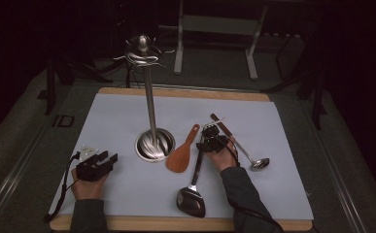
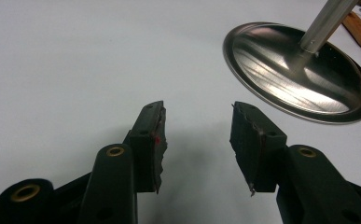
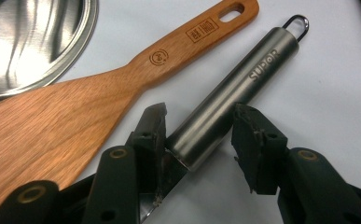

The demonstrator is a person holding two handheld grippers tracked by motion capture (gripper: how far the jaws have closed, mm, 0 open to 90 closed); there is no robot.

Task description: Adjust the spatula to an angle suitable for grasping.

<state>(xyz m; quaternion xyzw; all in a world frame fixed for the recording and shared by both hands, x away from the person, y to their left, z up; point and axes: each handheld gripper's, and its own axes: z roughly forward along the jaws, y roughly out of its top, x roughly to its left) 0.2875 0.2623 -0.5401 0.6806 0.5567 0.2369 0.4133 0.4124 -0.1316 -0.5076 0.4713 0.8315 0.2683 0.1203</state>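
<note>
Right tool, jaws spread, straddles the steel tube handle of the black-headed spatula at centre frame, beside a wooden rice paddle. Its view reads "SUPOR" on that handle. Left tool gapes over bare white tabletop near the round steel stand base.
</note>
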